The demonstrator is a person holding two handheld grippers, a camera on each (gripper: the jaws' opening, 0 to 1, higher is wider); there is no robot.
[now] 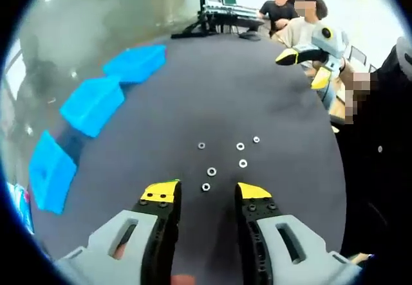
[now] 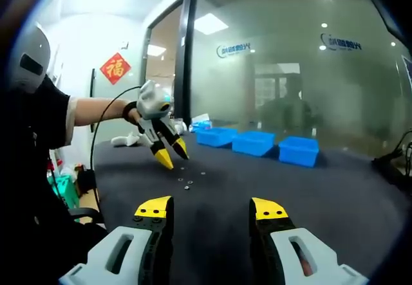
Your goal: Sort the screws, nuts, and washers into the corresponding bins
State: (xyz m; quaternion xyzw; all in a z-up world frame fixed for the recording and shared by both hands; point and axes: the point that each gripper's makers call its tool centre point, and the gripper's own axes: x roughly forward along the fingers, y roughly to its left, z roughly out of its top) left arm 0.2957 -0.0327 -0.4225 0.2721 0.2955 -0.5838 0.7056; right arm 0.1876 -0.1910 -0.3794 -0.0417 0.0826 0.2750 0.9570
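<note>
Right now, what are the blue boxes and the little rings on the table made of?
The blue bins look like plastic: bright, even colour with a smooth, slightly shiny surface. The small rings look like metal, probably steel: silvery and glinting. The table looks covered in dark matte cloth or felt.

Counting off the dark table (image 1: 257,92) now. Three blue bins (image 1: 93,103) stand in a row along its far edge beside the glass wall (image 2: 290,60), one after another, all the same kind. Out on the open middle of the table, well apart from the bins, sits a loose cluster of small silvery ring-shaped parts (image 1: 212,171): six of them, too small to sort into nuts or washers. Two grippers over the table: the left gripper (image 1: 207,193) just short of the cluster, the right gripper (image 2: 210,209) farther back. Beyond the table's far end, two seated people (image 1: 302,21).
</note>
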